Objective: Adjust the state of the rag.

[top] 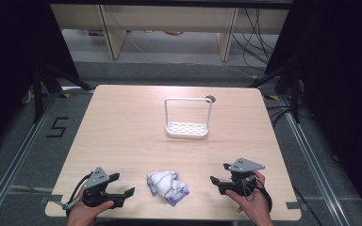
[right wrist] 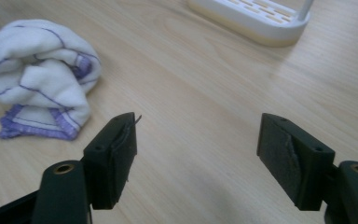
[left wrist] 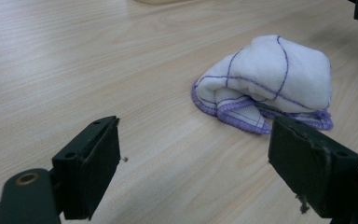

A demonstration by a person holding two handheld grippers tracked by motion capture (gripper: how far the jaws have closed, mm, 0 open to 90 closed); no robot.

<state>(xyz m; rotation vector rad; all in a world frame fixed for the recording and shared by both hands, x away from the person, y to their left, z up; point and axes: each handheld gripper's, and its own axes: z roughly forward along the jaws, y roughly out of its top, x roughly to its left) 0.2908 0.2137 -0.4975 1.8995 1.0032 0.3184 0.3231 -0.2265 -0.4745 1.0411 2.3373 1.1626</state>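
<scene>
White cloth (top: pixel 168 187) with purple grid lines, white rack (top: pixel 187 128), black tools

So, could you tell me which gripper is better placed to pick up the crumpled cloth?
Probably the left gripper: its open jaws point at the cloth and sit nearer. The right gripper, also open, has the cloth off to one side.

On the grey floor (top: pixel 37 141), to the left of the counter (top: pixel 122 132), there is one readable sign: a figure "5" (top: pixel 56 127) made of black tape strips. It lies flat on the floor between the metal rail and the edge of the counter. I can read no other text, label or brand, not on the counter and not on the things that lie on it.
</scene>
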